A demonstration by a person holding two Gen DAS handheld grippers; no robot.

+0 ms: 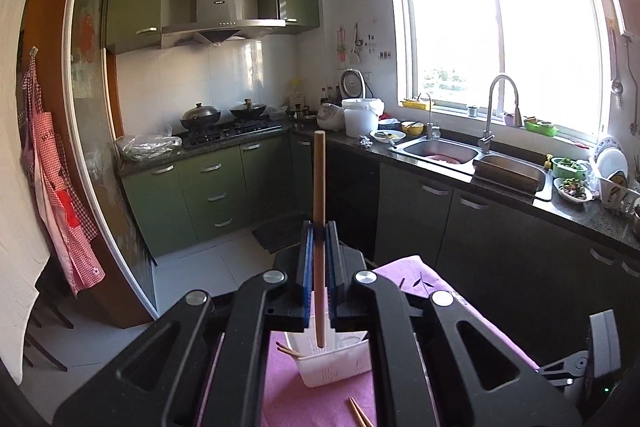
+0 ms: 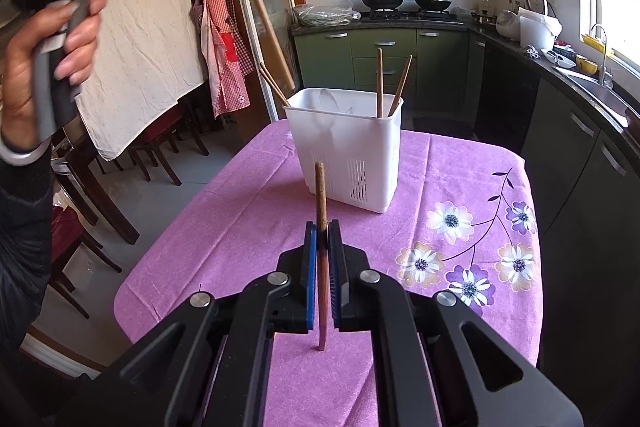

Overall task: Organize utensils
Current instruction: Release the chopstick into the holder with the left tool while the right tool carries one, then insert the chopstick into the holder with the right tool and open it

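Observation:
My left gripper point(image 1: 319, 227) is shut on a light wooden chopstick point(image 1: 319, 183) that stands upright, held high above the white utensil holder point(image 1: 334, 363). In the right wrist view the same white utensil holder point(image 2: 346, 155) stands on the pink tablecloth point(image 2: 240, 227) with several chopsticks point(image 2: 379, 83) and a white spoon inside. My right gripper point(image 2: 322, 227) is shut on a darker wooden chopstick point(image 2: 321, 195), held upright in front of the holder. A hand point(image 2: 44, 39) grips the left tool at the upper left.
Two loose chopsticks point(image 1: 360, 413) lie on the cloth near the holder. Dark chairs point(image 2: 160, 143) and a hanging white cloth point(image 2: 136, 63) are left of the table. A dark counter with a sink point(image 1: 444, 151) runs along the right, under the window.

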